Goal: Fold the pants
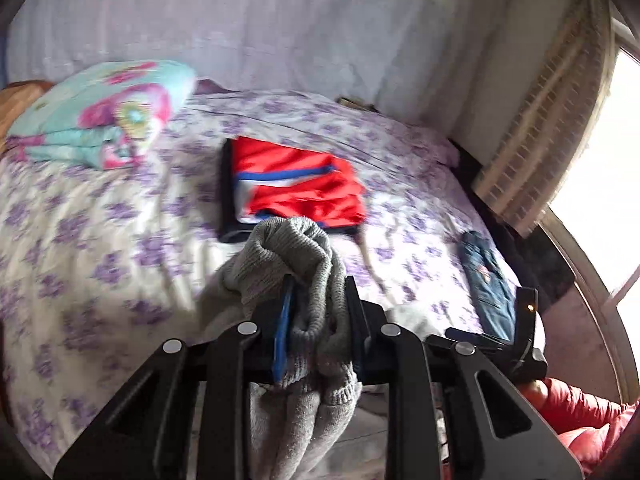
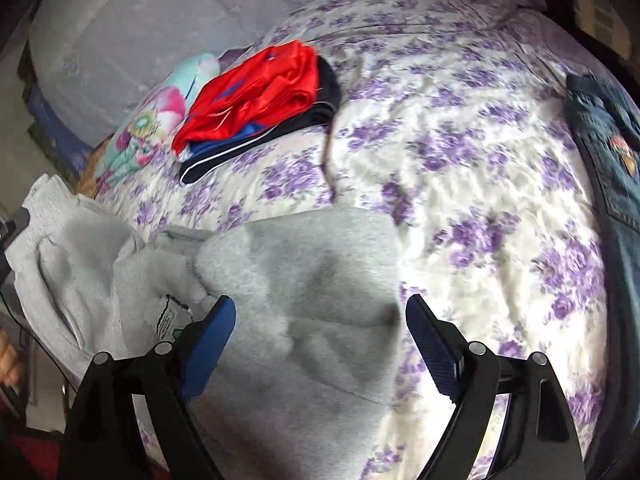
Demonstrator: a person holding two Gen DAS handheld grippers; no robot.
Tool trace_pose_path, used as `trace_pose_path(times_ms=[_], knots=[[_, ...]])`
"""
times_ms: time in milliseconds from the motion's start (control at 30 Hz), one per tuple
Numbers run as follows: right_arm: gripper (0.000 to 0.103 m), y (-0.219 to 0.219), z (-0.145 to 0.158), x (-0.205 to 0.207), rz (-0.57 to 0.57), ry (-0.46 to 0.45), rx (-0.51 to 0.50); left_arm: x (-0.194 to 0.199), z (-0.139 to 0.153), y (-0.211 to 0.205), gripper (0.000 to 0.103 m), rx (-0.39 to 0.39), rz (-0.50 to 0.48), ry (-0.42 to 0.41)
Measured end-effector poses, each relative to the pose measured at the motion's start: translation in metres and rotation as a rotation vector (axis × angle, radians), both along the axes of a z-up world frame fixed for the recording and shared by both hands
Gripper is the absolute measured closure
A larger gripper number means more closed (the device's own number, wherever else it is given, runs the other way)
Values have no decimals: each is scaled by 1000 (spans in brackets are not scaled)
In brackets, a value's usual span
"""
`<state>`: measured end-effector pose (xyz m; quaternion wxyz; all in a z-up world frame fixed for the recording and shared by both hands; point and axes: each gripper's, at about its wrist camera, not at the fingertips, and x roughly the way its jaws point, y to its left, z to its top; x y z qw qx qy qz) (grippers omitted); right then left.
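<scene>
Fingertips of the left gripper pinched together on a bunched fold of the grey knit sweatpants; blue pad visible against the fabric on the left side, black finger pressing it from the right. Ribbed cuff of the pants bulges above the pinch, the rest hangs down between the black linkage arms toward the bottom of the frame.

Left wrist view, further notes: bed covered with a white quilt printed with purple flowers. Folded red satin shorts with blue and white stripes lie on a dark folded garment, mid-bed, just beyond the lifted cuff. Folded turquoise and pink floral blanket at far left. Blue denim garment lies at the right edge of the bed. Pale lilac wall behind. Bright window with a pale patterned curtain at right. Red puffy sleeve at lower right, behind a black device; blurred.

Right wrist view: right gripper with fingers spread wide, blue pads well apart. Grey sweatpants lie between and below them on the quilt; pads not pressing the fabric as far as can be seen. White sewn-in label shows just left of the left pad. Part of the grey fabric rises at far left, cuff end uppermost. Red shorts on the dark garment beyond, floral blanket behind them, denim along the right edge. Part of a hand at lower left edge.
</scene>
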<state>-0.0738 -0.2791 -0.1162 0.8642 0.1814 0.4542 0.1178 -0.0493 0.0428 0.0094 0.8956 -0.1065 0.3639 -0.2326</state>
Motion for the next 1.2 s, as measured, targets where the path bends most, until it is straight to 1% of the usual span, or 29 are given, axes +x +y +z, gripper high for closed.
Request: trace_pose_path(times_ms=[33, 67, 100, 133, 200, 233, 267, 333, 367, 400, 433, 500, 567, 600, 667, 700, 733, 767, 800, 833, 867, 900, 967, 1033, 1067, 1133, 1167, 1200], knots=[[16, -10, -2, -2, -25, 4, 40, 5, -3, -25, 85, -18, -73, 9], [16, -21, -3, -4, -47, 8, 88, 9, -8, -54, 97, -40, -165, 25], [16, -30, -4, -6, -61, 12, 139, 10, -13, -79, 98, -68, -257, 38], [16, -39, -5, -9, -75, 17, 186, 10, -20, -108, 98, -58, -349, 64], [16, -54, -6, -13, -97, 30, 269, 10, -39, -149, 98, 27, -450, 120], [16, -60, -8, -15, -104, 38, 315, 10, -43, -154, 98, 17, -470, 149], [16, -64, -7, -16, -104, 37, 351, 10, -42, -150, 97, -13, -468, 158], [16, -61, -3, -18, -78, 14, 384, 13, -32, -126, 77, -45, -401, 138], [16, -55, -1, -15, -50, 5, 388, 15, -27, -111, 52, -58, -357, 131], [16, -46, 2, -12, -18, 1, 394, 16, -23, -91, 40, -73, -293, 124], [16, -37, 5, -7, 14, -1, 403, 16, -19, -73, 39, -87, -244, 124], [16, -15, 9, 5, 63, -7, 443, 18, -19, -35, 39, -117, -164, 151], [16, 8, 12, 18, 108, -1, 484, 16, -24, -2, 38, -118, -73, 166], [16, 22, 12, 25, 135, 13, 484, 14, -30, 13, 37, -104, -21, 182], [15, 52, 11, 37, 199, 59, 449, 14, -50, 38, 37, -92, 67, 244], [15, 66, 12, 40, 224, 72, 400, 14, -61, 50, 37, -110, 101, 289], [17, 79, 14, 39, 243, 69, 323, 13, -72, 61, 37, -133, 126, 332], [34, 89, 17, 38, 265, 44, 253, 12, -81, 68, 37, -155, 145, 365], [60, 95, 23, 36, 281, 6, 206, 12, -89, 71, 37, -176, 158, 389], [68, 98, 30, 34, 301, -19, 191, 11, -94, 76, 37, -198, 168, 407], [84, 98, 36, 30, 307, -39, 188, 11, -96, 79, 37, -213, 175, 414], [84, 98, 47, 27, 322, -69, 207, 12, -95, 81, 37, -219, 178, 407], [85, 99, 74, 15, 339, -146, 176, 11, -84, 79, 37, -202, 171, 363], [85, 89, 102, 2, 327, -210, 159, 12, -64, 68, 37, -166, 133, 289], [85, 78, 110, -2, 296, -220, 159, 11, -52, 58, 35, -142, 98, 246], [85, 45, 112, -10, 200, -204, 154, 10, -36, 37, 29, -102, 21, 178], [85, 23, 103, -14, 141, -181, 145, 9, -31, 23, 23, -77, -25, 151], [85, 3, 89, -18, 72, -145, 139, 10, -28, 9, 21, -54, -70, 137]])
